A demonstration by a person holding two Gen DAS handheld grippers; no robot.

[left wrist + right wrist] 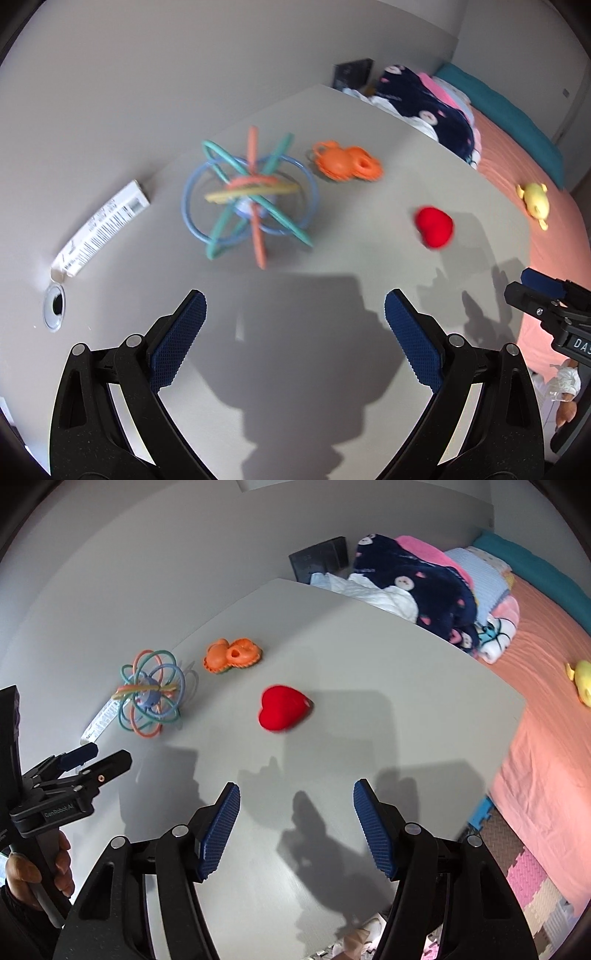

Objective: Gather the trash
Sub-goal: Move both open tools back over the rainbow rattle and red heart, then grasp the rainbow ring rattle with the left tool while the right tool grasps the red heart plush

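White wrapper [100,228] left of jaws

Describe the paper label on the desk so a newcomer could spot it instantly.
Start at the grey table and go to its far left edge by the wall. Beside the looped ring toy, just above the round cable grommet, lies the white label strip. It is the only flat printed item there, with barcodes; its neighbours are colourful toys.

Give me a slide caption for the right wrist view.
Open right gripper hovers over a grey table facing a red heart toy.
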